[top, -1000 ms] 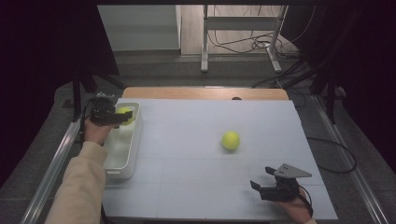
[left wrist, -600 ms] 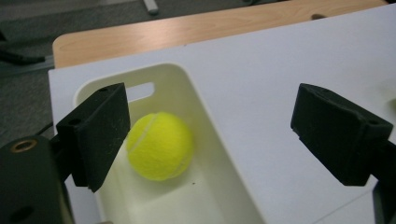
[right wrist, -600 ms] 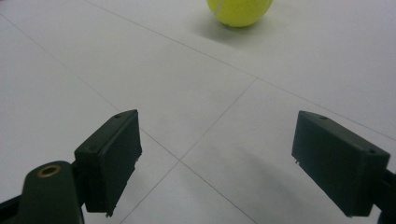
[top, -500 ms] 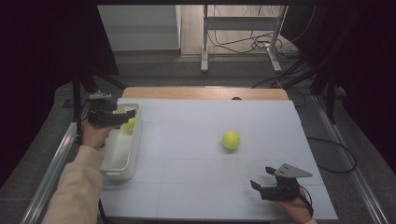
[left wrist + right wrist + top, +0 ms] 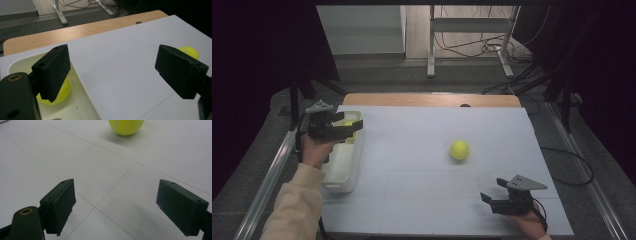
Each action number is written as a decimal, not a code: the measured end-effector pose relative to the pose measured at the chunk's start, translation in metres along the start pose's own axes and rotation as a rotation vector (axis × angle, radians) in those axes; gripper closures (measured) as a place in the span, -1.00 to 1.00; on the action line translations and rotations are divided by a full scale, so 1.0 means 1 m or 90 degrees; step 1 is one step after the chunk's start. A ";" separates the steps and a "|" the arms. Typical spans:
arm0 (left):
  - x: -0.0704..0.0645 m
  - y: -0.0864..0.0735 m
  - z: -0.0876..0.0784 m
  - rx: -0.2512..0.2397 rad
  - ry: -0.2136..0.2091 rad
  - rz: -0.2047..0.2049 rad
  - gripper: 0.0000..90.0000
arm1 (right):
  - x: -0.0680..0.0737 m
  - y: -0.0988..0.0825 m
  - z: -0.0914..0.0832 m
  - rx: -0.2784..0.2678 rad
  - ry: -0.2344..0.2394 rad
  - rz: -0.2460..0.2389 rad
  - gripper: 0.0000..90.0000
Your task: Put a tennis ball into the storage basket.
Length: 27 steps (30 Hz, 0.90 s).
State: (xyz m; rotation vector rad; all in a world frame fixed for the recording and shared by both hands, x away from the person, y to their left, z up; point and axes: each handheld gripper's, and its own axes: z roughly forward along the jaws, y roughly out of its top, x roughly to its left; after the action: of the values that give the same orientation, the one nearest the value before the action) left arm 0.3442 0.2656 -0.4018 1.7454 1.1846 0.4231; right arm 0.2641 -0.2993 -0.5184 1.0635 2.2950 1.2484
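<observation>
A yellow tennis ball lies on the white table, right of centre; it also appears at the top of the right gripper view as the ball. A second yellow ball rests inside the white bin at the table's left edge, partly behind the left jaw. My left gripper hovers over the bin's far end, open and holding nothing. My right gripper sits low near the front right of the table, open, a good distance short of the loose ball.
A wooden strip runs along the table's far edge. Metal rails flank both sides. Beyond the table stand a frame's legs and loose cables on the floor. The bin's rim lies just below the left jaws.
The yellow ball that was at the left gripper's jaws now lies in the bin, apart from them. The right gripper and the loose ball have not moved.
</observation>
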 end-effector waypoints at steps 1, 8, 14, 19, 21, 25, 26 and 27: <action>0.000 -0.001 -0.001 -0.003 -0.007 -0.003 -0.69 | 0.000 0.000 0.000 0.000 0.000 0.000 -0.65; -0.005 -0.006 -0.003 -0.010 -0.023 0.003 -0.69 | 0.001 0.000 0.001 0.005 -0.007 -0.005 -0.65; -0.015 -0.008 -0.002 -0.011 -0.033 0.013 -0.69 | 0.000 0.000 0.001 0.004 -0.006 -0.006 -0.65; -0.026 -0.009 0.000 -0.010 -0.047 0.026 -0.69 | 0.000 -0.001 0.001 0.003 -0.007 -0.007 -0.65; -0.029 -0.009 0.001 -0.008 -0.052 0.032 -0.69 | 0.000 -0.001 0.001 0.004 -0.007 -0.008 -0.65; -0.037 -0.009 0.005 -0.007 -0.068 0.041 -0.69 | 0.000 -0.001 0.001 0.005 -0.008 -0.009 -0.65; -0.039 -0.009 0.005 -0.008 -0.071 0.043 -0.69 | 0.000 -0.001 0.001 0.006 -0.008 -0.009 -0.65; -0.041 -0.009 0.006 -0.007 -0.075 0.043 -0.69 | 0.000 -0.001 0.001 0.006 -0.008 -0.009 -0.65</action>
State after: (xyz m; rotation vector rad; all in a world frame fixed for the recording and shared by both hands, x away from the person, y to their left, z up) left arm 0.3247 0.2282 -0.4034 1.7794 1.0401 0.3606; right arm 0.2642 -0.2986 -0.5197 1.0532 2.2979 1.2233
